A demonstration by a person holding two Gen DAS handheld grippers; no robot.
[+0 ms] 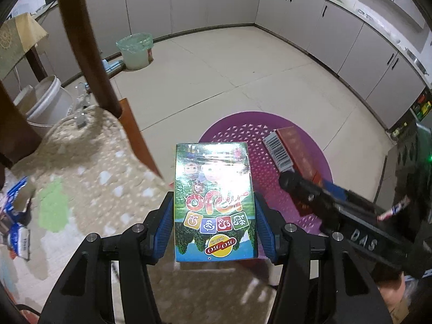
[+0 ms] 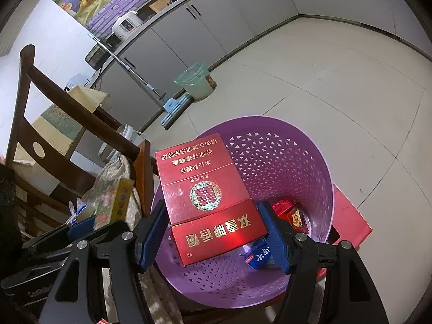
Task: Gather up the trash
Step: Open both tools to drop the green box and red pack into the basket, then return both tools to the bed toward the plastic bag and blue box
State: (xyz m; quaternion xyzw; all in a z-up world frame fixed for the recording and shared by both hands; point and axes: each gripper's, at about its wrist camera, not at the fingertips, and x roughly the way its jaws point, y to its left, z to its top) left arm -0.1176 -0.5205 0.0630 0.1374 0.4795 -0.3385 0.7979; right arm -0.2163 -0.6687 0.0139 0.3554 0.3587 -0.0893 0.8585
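My left gripper (image 1: 214, 226) is shut on a glossy green box with cartoon figures (image 1: 213, 189), its blue pads pressing both long sides. The box hangs beside the table edge, near a purple perforated basket (image 1: 243, 132). My right gripper (image 2: 216, 232) is shut on a red cigarette carton (image 2: 205, 189), held tilted over the purple basket (image 2: 283, 156). A red pack (image 2: 291, 213) and a blue pack (image 2: 257, 255) lie in the basket's bottom. The red carton (image 1: 297, 145) also shows in the left wrist view, above the basket. At the right wrist view's lower left the green box (image 2: 121, 202) appears edge-on.
A cloth-covered table (image 1: 94, 175) with blue wrappers (image 1: 19, 216) lies left. A dark wooden chair (image 2: 54, 135) stands beside it. The basket rests on a red stool (image 2: 348, 221). A bag-lined bin (image 2: 197, 81), a mop (image 2: 172, 108) and a white bucket (image 1: 46, 100) stand on the tiled floor.
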